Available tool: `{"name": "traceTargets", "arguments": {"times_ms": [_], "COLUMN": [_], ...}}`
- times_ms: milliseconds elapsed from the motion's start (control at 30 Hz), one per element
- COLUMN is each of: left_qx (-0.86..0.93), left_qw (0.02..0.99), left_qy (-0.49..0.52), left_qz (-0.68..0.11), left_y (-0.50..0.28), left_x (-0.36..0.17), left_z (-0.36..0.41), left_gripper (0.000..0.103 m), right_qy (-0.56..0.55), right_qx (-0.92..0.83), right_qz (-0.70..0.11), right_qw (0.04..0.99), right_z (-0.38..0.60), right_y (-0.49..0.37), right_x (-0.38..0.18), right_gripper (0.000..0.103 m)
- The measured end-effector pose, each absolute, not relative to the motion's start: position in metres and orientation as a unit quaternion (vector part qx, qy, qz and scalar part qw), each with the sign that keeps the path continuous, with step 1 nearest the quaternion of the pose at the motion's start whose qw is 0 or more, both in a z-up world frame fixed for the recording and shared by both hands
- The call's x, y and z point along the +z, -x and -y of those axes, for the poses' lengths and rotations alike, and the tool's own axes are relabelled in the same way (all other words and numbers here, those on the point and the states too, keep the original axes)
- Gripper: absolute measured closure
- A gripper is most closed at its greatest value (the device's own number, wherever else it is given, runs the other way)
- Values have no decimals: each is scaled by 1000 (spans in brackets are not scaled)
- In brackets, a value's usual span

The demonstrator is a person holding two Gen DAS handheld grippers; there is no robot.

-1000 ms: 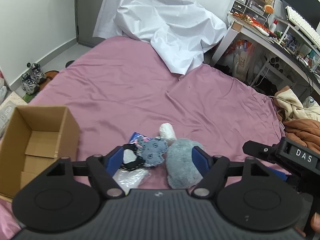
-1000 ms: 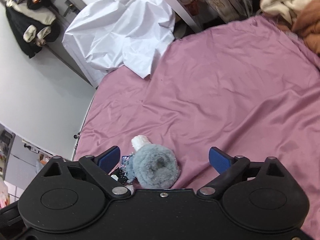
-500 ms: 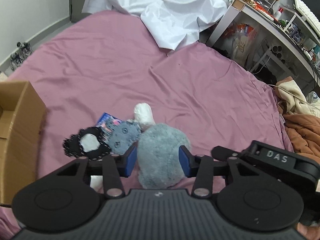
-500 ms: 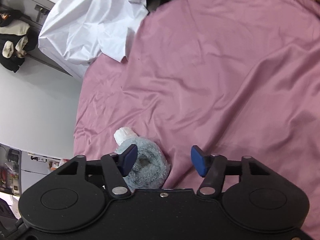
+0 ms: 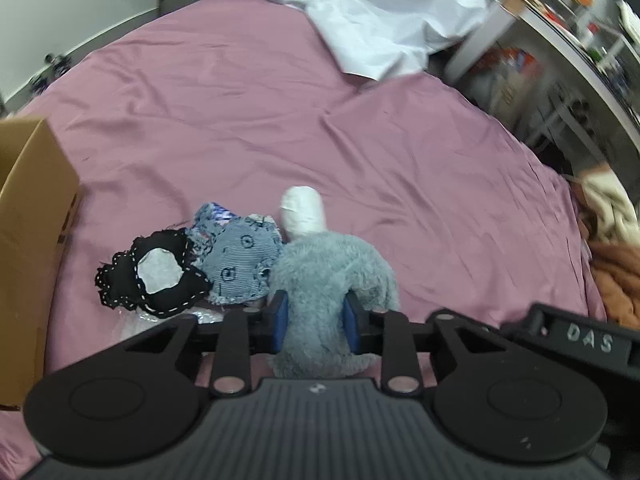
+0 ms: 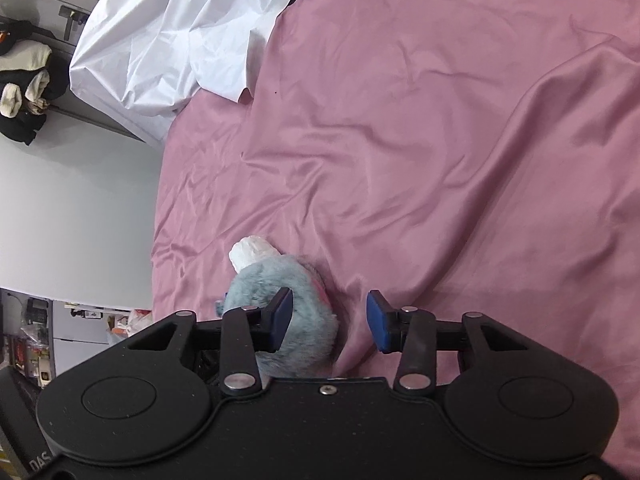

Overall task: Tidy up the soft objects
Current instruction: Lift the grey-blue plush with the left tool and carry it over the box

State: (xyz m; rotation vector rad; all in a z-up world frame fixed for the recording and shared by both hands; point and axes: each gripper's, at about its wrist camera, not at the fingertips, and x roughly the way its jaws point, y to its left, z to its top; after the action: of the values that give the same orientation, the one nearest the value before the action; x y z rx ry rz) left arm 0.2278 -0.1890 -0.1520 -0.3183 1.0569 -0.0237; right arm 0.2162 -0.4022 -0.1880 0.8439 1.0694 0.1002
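A grey furry plush (image 5: 336,276) with a white tip (image 5: 302,210) lies on the pink bedsheet (image 5: 420,160). My left gripper (image 5: 316,322) is shut on the plush, its blue pads pressing into the fur. Left of it lie a blue-grey fabric piece (image 5: 240,258) and a black fabric ring with white stitching (image 5: 152,274). In the right wrist view the plush (image 6: 276,292) sits beside the left finger of my right gripper (image 6: 330,316), which is open and holds nothing.
An open cardboard box (image 5: 28,216) stands at the left edge of the bed. A crumpled white sheet (image 5: 380,12) lies at the far side. A cluttered desk (image 5: 572,44) and a heap of clothes (image 5: 616,248) are to the right.
My left gripper moved forward over the grey plush and shut on it. My right gripper narrowed somewhat and swung nearer the plush, staying open.
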Motion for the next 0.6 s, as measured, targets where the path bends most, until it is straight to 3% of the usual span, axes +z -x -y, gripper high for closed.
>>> {"name": "traceTargets", "arguments": {"times_ms": [600], "left_qx": [-44], "left_qw": [841], "left_qy": [225], "left_qz": [-491], "left_y": [-213], "left_x": [-138], "left_z": [162], "left_gripper": [83], "right_qy": [-378], "right_qx": [81], "right_qz": [-506], "right_qw": [771], "right_z": [384], "right_y": [-221], "right_x": [-195], "right_gripper": [60]}}
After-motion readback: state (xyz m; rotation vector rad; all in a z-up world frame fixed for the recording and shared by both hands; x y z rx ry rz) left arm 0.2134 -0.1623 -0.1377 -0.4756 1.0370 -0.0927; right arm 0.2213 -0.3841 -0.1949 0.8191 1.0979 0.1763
